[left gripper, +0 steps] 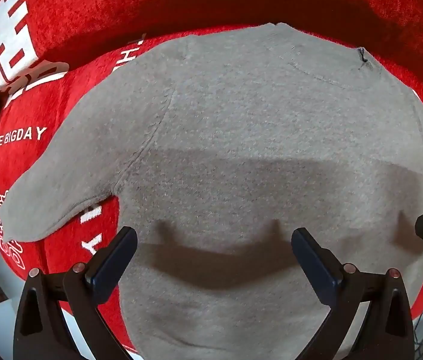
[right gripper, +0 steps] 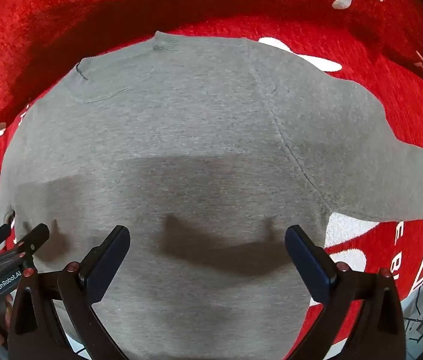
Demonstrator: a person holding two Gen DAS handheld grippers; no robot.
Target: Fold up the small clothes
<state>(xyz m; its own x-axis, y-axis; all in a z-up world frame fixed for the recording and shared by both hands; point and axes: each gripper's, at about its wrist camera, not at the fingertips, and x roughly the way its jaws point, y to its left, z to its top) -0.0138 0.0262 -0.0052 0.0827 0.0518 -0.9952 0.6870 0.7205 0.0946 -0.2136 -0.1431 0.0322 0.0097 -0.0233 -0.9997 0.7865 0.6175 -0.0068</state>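
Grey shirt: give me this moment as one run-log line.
grey shirt: spread flat on red cloth, unfolded | left hand-held gripper: open above it, empty | right hand-held gripper: open above it, empty

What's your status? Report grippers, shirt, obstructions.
Left gripper and right gripper open, above shirt. Grey shirt flat on red cloth, unfolded. Nothing in the way.

Each hand-held gripper [left gripper: 214,240] black-framed; navy pads [left gripper: 112,265]; round reddish rivets [left gripper: 78,267].
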